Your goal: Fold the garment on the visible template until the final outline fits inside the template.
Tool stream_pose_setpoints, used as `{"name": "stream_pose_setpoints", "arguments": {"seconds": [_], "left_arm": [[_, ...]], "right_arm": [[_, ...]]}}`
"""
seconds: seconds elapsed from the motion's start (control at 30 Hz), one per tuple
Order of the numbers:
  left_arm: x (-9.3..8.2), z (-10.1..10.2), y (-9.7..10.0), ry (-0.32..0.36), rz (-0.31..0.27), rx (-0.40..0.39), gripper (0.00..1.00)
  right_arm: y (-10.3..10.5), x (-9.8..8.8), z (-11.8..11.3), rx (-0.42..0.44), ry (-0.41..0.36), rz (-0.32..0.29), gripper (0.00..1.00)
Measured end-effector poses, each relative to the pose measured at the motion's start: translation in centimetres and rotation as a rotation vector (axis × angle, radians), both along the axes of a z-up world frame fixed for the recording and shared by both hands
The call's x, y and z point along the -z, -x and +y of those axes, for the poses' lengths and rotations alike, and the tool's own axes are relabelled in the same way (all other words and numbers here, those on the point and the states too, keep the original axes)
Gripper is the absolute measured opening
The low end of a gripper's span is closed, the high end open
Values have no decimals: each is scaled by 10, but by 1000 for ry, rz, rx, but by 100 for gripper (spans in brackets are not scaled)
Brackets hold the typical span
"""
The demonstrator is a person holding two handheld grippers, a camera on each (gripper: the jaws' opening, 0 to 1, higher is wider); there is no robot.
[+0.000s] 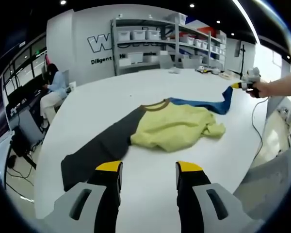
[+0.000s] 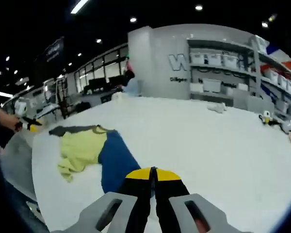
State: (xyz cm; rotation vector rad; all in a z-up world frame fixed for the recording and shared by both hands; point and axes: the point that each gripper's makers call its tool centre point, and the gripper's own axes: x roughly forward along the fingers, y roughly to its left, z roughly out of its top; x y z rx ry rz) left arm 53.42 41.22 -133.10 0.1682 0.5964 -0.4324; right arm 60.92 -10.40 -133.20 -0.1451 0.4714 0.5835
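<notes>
Yellow-tipped fingers of the left gripper stand wide apart at the bottom of the left gripper view, released, nothing between them, hovering over the white bench just short of the garment. And there's the garment, a sweater spread across the middle of the bench: yellow-green body bunched up in a rumpled heap, a dark grey sleeve stretched flat toward the left gripper, its cuff end just beyond the left finger. On the far side a blue sleeve runs out long and lifts off the bench at its end, pinched in the right gripper, held by a hand coming in from the right edge. Switch to the right gripper view: the fingers are pressed together, clenched on the blue sleeve, which leads from the tips back across the bench to the yellow-green body, with the grey sleeve beyond it. Far left in that view, the left gripper shows small at the bench edge. Behind it all, a grey wall with large lettering, shelves with white bins, and a seated person at a desk off the bench's far left.
</notes>
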Motion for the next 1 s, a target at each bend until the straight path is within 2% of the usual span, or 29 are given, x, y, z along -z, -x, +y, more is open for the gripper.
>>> {"name": "stream_pose_setpoints", "arguments": {"seconds": [0.03, 0.1, 0.2, 0.23, 0.27, 0.33, 0.4, 0.47, 0.5, 0.53, 0.57, 0.6, 0.63, 0.67, 0.7, 0.77, 0.83, 0.9, 0.97, 1.0], "left_arm": [[-1, 0, 0, 1, -1, -1, 46], [-1, 1, -1, -2, -2, 0, 46], [1, 2, -2, -2, 1, -1, 46], [1, 1, -1, 0, 2, -1, 46], [1, 0, -1, 1, 3, 1, 46], [2, -4, 0, 0, 4, 9, 46], [2, -6, 0, 2, 5, 13, 46], [2, -7, 0, 6, 4, 14, 46], [1, -8, 0, 7, 3, 15, 46], [1, -8, -1, 7, 2, 15, 46], [0, -8, -1, 10, 1, 15, 46], [0, -8, -1, 11, 0, 14, 46], [-1, -8, -1, 11, -1, 13, 46], [-1, -8, -1, 12, -3, 13, 46], [-1, -9, -1, 13, -3, 12, 46], [-1, -8, -1, 13, -4, 9, 46], [-2, -8, 0, 17, -4, 7, 45], [-2, -8, 0, 18, -8, 7, 45], [-2, -7, 0, 18, -8, 5, 45], [-2, -6, 0, 19, -8, 3, 45]], "right_arm": [[12, 9, 6, -101, 99, 13, 0], [37, 31, 14, -246, 233, 77, 0], [65, 59, 9, -377, 399, 139, 0], [70, 65, 6, -400, 430, 145, 0], [75, 71, 3, -415, 459, 160, 0], [77, 81, -18, -385, 561, 176, 0], [76, 83, -28, -359, 583, 170, 0], [73, 90, -58, -318, 742, 204, 0], [67, 87, -74, -239, 776, 211, 0], [64, 84, -75, -175, 713, 219, 2], [62, 82, -75, -124, 656, 229, 10], [62, 81, -75, -129, 660, 224, 18], [57, 76, -75, -137, 687, 188, 18], [56, 73, -72, -131, 674, 189, 15], [54, 69, -59, -108, 589, 177, 11], [50, 63, -39, -72, 460, 160, 13], [51, 65, -25, -64, 394, 182, 16], [53, 73, -14, -106, 406, 176, 13], [62, 89, -9, -120, 421, 239, 13], [64, 93, -5, -122, 407, 247, 15]]}}
